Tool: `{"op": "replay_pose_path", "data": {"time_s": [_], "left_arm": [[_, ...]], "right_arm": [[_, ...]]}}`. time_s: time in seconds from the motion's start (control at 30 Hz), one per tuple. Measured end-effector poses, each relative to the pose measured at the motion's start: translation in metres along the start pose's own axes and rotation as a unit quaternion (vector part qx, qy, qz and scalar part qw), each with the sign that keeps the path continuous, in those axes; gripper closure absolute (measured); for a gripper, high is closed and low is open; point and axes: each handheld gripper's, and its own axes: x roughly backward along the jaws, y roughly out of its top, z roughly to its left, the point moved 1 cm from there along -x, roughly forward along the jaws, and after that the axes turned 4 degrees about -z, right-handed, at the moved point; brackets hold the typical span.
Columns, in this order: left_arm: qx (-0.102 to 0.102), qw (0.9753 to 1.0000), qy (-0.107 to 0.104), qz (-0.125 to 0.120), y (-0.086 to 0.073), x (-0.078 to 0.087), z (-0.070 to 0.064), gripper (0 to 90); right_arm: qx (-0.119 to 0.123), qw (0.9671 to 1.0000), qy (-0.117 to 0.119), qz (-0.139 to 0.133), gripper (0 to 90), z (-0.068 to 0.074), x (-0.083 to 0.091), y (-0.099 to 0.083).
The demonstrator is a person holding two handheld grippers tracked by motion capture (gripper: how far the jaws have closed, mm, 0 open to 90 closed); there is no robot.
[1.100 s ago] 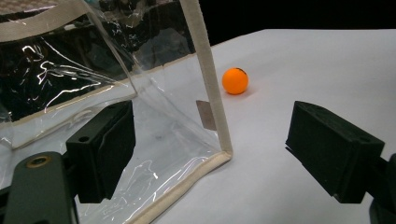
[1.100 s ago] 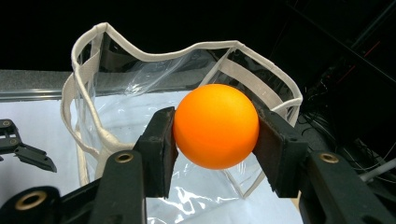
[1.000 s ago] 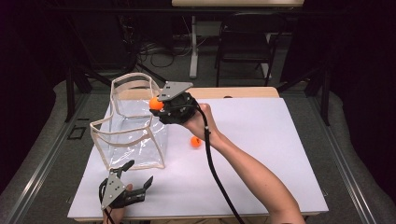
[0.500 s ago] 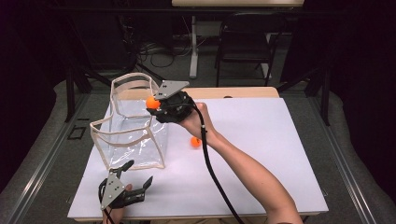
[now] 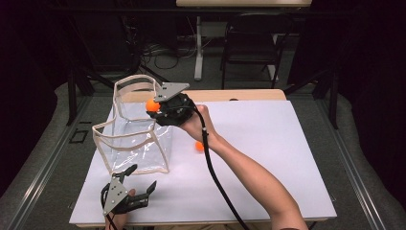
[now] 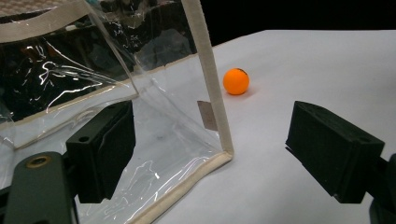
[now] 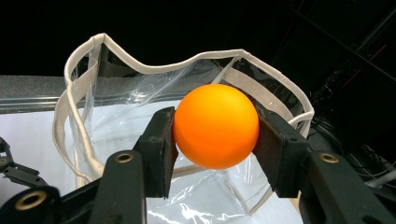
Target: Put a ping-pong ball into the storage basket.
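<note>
- The right gripper (image 5: 158, 107) is clamping an orange ball (image 7: 215, 126) above the clear bag's (image 5: 136, 139) open rim.
- The left gripper (image 6: 219, 154) is resting with jaws apart beside the bag's corner.
- A second ball (image 6: 236, 81) is lying on the table (image 5: 268, 143).

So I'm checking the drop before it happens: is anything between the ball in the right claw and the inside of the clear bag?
Nothing visible blocks it. The right claw holds the orange ball at the clear bag's open top, and the mouth gapes wide beyond it. The left claw sits low by the bag's near corner.
</note>
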Motion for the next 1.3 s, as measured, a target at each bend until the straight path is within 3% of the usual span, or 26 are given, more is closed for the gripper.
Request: {"op": "replay_pose_path", "data": {"time_s": [0.5, 1.3], "left_arm": [[-0.001, 1.0000, 0.000, 0.000, 0.000, 0.000, 0.000, 15.5], [-0.002, 1.0000, -0.001, 0.001, 0.000, 0.000, 0.000, 15.5]], "right_arm": [[-0.008, 0.9999, 0.005, -0.004, 50.5, 0.002, -0.009, 0.003], [-0.015, 0.9997, 0.012, 0.013, 50.5, 0.005, -0.026, 0.001]]}}
